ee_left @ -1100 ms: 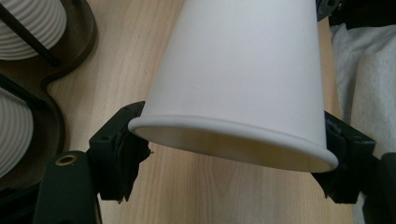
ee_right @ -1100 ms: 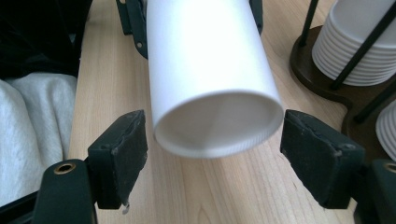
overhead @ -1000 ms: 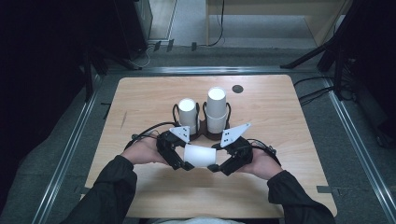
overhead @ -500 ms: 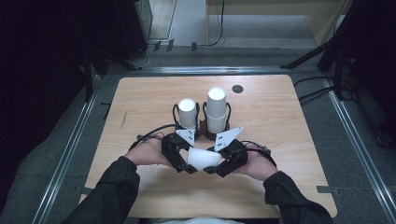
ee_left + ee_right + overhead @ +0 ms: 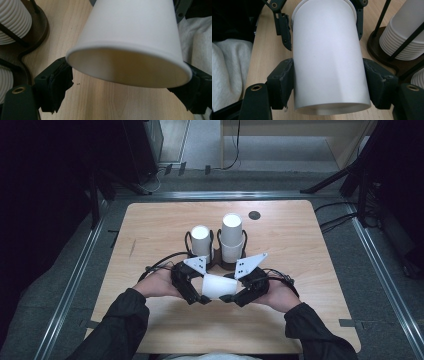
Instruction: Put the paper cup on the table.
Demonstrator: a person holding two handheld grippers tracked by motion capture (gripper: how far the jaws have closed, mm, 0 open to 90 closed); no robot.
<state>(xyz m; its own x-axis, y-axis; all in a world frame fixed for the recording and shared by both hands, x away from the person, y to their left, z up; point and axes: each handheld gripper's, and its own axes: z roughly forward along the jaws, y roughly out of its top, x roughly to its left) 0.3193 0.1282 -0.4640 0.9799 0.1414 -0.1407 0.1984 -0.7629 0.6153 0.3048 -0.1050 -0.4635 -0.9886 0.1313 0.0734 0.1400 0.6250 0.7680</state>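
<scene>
Hand-held gripper on the right (image 5: 328, 82) has just closed onto the cup's (image 5: 218, 286) base end and clamps it above the bench (image 5: 310, 250); the left one (image 5: 125, 82), jaws just widened, flanks the rim loosely. Judged: a handover, with the stacks (image 5: 231, 237) likely next.

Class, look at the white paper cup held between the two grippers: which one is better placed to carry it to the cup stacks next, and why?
Probably the right gripper: its jaws press on both sides of the paper cup. The left gripper has just been opening, with a visible gap beside the cup's rim. The cup stacks stand just beyond both.
</scene>
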